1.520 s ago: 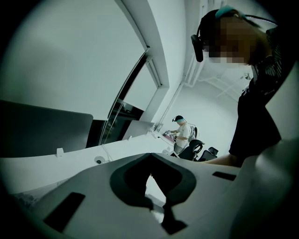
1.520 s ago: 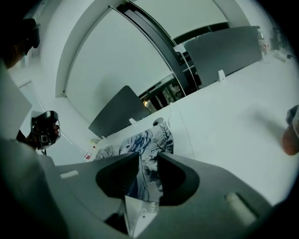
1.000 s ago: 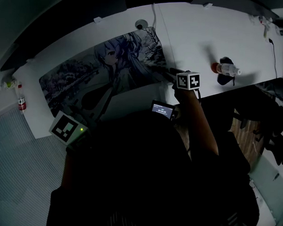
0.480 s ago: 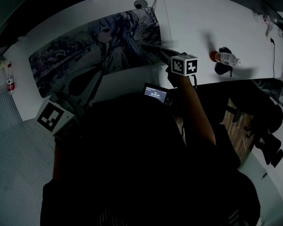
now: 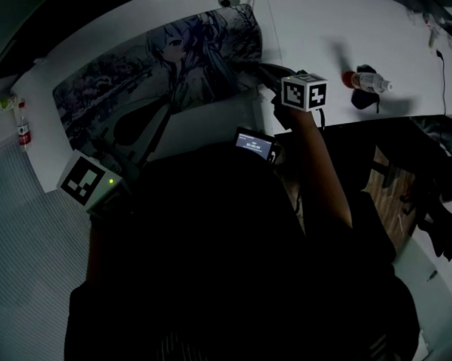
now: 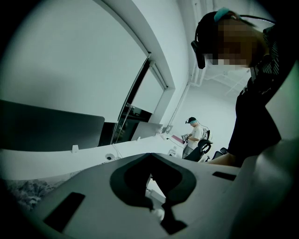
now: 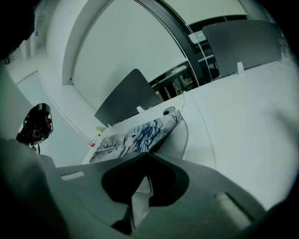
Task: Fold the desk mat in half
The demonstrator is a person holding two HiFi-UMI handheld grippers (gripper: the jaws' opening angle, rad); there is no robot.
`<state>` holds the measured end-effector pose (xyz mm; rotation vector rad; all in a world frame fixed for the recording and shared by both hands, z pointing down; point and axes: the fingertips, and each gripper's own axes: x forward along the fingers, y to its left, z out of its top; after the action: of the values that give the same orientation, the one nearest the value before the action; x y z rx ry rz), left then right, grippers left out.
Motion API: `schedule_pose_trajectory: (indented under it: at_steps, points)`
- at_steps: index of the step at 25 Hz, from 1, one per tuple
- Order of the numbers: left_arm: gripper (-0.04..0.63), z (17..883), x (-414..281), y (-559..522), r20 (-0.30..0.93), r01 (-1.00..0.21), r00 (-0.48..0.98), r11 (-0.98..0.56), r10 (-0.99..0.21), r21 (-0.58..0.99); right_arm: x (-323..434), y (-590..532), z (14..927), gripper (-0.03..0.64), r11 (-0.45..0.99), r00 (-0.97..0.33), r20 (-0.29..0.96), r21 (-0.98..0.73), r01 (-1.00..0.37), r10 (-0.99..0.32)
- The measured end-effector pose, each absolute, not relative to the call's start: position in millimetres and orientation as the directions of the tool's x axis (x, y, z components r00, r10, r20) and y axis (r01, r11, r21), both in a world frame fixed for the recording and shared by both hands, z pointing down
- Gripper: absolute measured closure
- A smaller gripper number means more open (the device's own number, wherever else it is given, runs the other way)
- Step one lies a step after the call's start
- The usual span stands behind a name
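Our left gripper (image 6: 149, 156) and right gripper (image 7: 147, 156) each have their fingers closed on the mat's (image 5: 170, 67) near edge. We hold that edge above the white counter (image 5: 317, 25), its pale underside showing.

The left gripper (image 5: 113, 156) (image 6: 150, 156) is held low at the person's left, jaws pressed together on a pale edge of the desk mat (image 5: 170, 59). The right gripper (image 5: 270, 69) (image 7: 147, 156) reaches further forward on a bare, outstretched forearm (image 5: 314, 165), its jaws likewise clamped on the mat's edge.
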<state>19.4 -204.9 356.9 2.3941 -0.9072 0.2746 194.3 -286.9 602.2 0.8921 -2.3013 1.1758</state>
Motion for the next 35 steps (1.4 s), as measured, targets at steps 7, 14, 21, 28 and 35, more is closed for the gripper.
schedule_pose_trajectory:
  at_steps: [7, 14, 21, 28, 35]
  points:
    - [0.588, 356, -14, -189, 0.332, -0.627, 0.778, -0.637, -0.533, 0.448, 172, -278, 582, 0.609, 0.429, -0.715, 0.577, -0.572, -0.699, -0.394]
    - [0.588, 347, -93, -169, 0.261, -0.583, 0.809, -0.664, -0.526, 0.468, 134, -267, 566, 0.609, 0.38, -0.624, 0.624, -0.495, -0.781, -0.47]
    - [0.589, 350, -200, -157, 0.232, -0.578, 0.811, -0.669, -0.538, 0.468, 109, -257, 570, 0.609, 0.237, -0.506, 0.676, -0.455, -0.858, -0.536]
    - [0.589, 352, -273, -150, 0.198, -0.553, 0.824, -0.68, -0.53, 0.481, 73, -254, 558, 0.609, 0.131, -0.433, 0.657, -0.457, -0.88, -0.617]
    - [0.589, 353, -317, -147, 0.188, -0.537, 0.835, -0.691, -0.517, 0.484, 36, -259, 539, 0.609, 0.11, -0.434, 0.611, -0.493, -0.863, -0.663]
